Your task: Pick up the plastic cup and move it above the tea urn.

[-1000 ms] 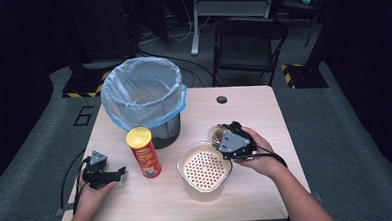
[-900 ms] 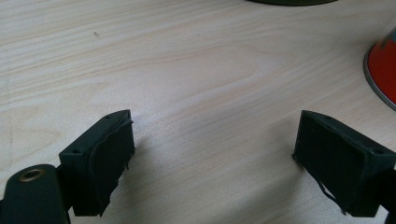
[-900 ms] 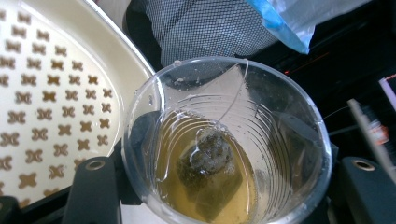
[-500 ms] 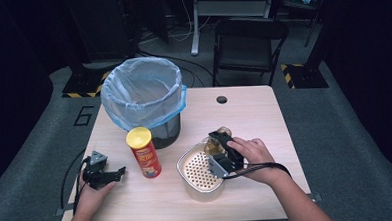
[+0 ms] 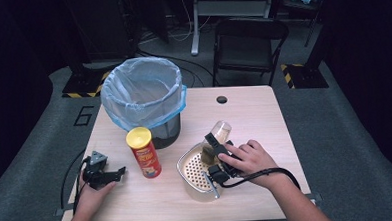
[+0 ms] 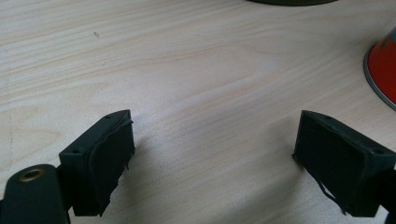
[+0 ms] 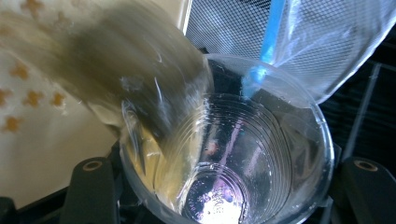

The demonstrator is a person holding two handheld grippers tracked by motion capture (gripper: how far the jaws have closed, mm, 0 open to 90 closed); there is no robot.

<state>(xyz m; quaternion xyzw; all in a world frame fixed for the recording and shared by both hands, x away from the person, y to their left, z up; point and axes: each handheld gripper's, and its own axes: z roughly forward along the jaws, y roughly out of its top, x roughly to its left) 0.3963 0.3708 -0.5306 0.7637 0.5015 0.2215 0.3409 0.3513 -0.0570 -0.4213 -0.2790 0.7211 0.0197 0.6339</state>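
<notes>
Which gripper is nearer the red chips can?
Left. The left gripper rests open on the table just beside the red chips can; the right gripper tips a clear cup over the strainer basket beyond it.

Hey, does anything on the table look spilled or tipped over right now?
The clear plastic cup, clamped in the right tool, is tipped over the perforated strainer, brownish contents pouring out. That looks deliberate; nothing is spilled on the table.

right tongs [image 5: 211, 149] | hold tilted cup [image 5: 218, 134] | over strainer [image 5: 189, 167]
</notes>
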